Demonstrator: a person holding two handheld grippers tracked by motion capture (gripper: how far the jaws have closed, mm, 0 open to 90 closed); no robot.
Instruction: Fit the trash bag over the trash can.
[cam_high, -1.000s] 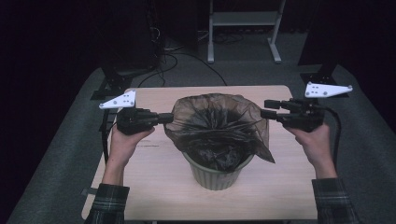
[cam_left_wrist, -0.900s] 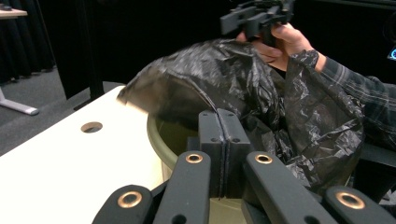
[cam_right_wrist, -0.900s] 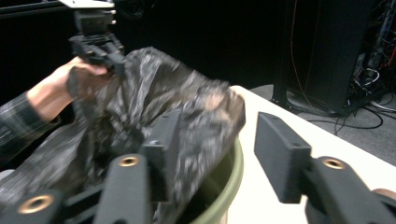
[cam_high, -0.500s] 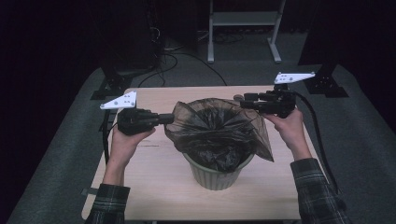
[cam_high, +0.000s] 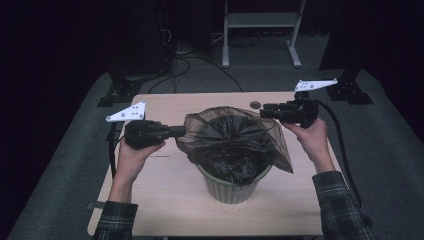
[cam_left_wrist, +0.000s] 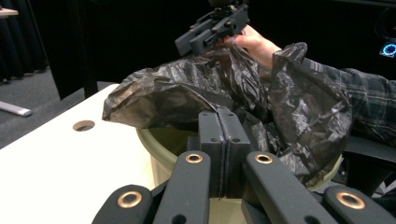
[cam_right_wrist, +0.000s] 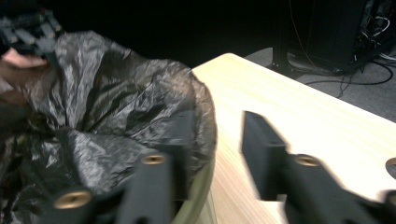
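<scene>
Right gripper (cam_high: 265, 111) has moved in from the table's edge to the bag's (cam_high: 232, 137) far rim; jaws just opened slightly, part-open, rim between them, unpinched. Left gripper (cam_high: 181, 131) clamped on the near rim. Bag lines the bin (cam_high: 231, 186) between both grippers.

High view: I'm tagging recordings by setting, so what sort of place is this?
Probably a lab or recording studio rather than a home: a light wooden table stands on grey carpet, dark equipment with loose cables sits behind it, and the surroundings are kept black. A bin lined with a bag is the only prop.
</scene>
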